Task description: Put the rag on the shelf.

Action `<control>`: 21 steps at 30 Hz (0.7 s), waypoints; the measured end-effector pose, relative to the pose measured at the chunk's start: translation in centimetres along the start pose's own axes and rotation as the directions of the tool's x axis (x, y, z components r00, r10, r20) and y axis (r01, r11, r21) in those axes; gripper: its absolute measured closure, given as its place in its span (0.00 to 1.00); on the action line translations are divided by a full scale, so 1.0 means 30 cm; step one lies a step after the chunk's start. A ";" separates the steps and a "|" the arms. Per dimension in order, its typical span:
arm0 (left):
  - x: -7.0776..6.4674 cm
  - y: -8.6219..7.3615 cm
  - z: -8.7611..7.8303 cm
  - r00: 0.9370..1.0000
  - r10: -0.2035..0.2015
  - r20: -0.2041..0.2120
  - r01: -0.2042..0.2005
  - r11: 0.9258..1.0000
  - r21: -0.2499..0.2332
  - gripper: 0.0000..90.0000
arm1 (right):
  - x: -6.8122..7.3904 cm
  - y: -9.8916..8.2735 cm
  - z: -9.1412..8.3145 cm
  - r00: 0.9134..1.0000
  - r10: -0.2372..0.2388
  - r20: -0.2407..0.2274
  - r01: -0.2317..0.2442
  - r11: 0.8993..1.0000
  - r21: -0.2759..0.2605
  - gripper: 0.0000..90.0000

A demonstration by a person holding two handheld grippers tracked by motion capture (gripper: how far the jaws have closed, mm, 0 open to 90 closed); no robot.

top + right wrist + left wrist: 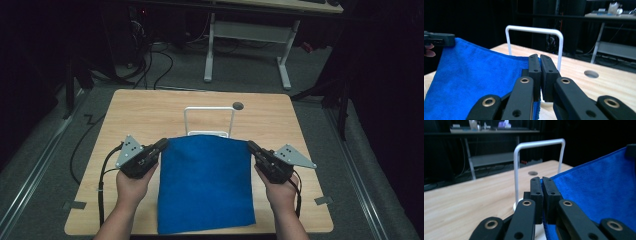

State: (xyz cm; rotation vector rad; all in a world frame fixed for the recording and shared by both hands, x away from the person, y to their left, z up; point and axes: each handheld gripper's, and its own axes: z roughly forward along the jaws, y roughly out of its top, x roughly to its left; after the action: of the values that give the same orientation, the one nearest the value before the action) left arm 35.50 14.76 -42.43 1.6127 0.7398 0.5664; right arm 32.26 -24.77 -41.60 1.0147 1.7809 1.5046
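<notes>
matt blue cloth, wood table

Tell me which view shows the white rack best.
The right gripper view: the rack stands whole across its top bar and both posts, clear against the dark. The left gripper view shows the bar and posts too, but the cloth hides part of one post. The high view shows it small, its base behind the cloth.

Blue cloth hiding rack base

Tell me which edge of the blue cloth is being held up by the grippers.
The far edge of the blue cloth, nearest the white rack: left gripper and right gripper pinch its corners. The near edge hangs off the table.
</notes>
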 end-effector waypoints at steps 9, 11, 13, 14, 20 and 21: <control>-0.044 0.086 -0.078 0.999 0.042 0.002 -0.042 0.993 -0.112 0.98 | 0.007 0.069 -0.075 1.000 -0.023 0.017 0.024 0.995 -0.100 0.98; -0.057 0.100 -0.091 0.998 0.056 0.003 -0.056 0.990 -0.131 0.98 | 0.014 0.084 -0.090 0.999 -0.025 0.020 0.028 0.992 -0.123 0.98; -0.070 0.113 -0.102 0.998 0.068 0.005 -0.066 0.987 -0.148 0.98 | 0.019 0.096 -0.102 0.999 -0.028 0.016 0.030 0.990 -0.141 0.98; -0.074 0.116 -0.105 0.997 0.071 0.006 -0.069 0.986 -0.152 0.98 | 0.022 0.102 -0.109 0.999 -0.032 0.014 0.034 0.988 -0.149 0.98; -0.091 0.130 -0.114 0.997 0.080 0.007 -0.077 0.982 -0.171 0.98 | 0.039 0.119 -0.123 0.999 -0.045 0.011 0.046 0.984 -0.172 0.98; -0.091 0.129 -0.112 0.997 0.076 0.008 -0.073 0.983 -0.171 0.98 | 0.041 0.119 -0.122 0.999 -0.045 0.012 0.046 0.984 -0.172 0.98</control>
State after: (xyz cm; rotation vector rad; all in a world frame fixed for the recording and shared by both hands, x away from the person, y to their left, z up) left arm 31.81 14.71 -37.93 1.4883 0.6057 0.6541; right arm 29.22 -25.44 -37.37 0.8871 1.6255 1.5932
